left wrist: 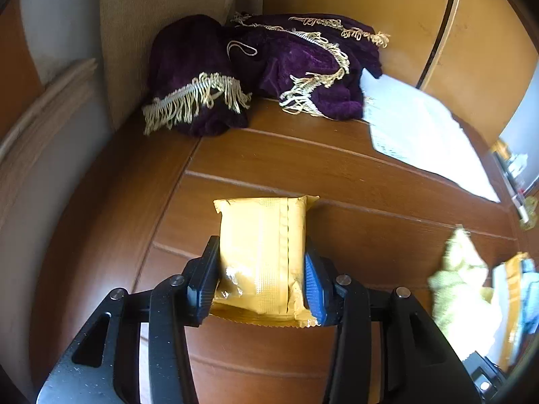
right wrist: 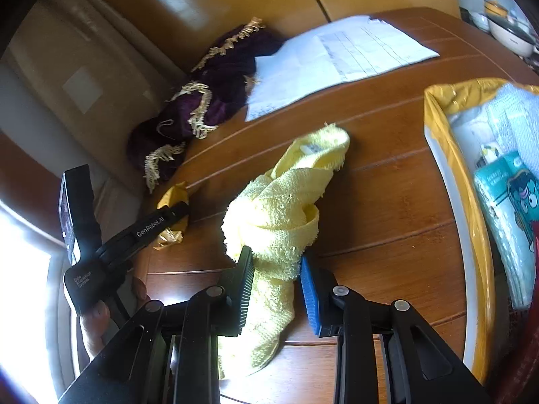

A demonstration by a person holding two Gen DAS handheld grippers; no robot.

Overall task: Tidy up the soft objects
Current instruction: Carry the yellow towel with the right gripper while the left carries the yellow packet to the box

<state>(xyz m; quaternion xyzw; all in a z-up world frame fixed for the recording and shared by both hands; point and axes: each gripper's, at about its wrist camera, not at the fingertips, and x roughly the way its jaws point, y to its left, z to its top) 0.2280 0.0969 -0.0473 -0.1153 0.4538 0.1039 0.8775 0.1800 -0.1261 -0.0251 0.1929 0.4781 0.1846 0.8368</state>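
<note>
The left gripper (left wrist: 262,277) is reaching level over the table (left wrist: 353,181), its jaws clenching a yellow packet (left wrist: 261,252) at six o'clock. The right gripper (right wrist: 276,282) is angling down, jaws gripping a yellow towel (right wrist: 279,202) lying on the table, a bin (right wrist: 454,222) sitting at three o'clock.
</note>
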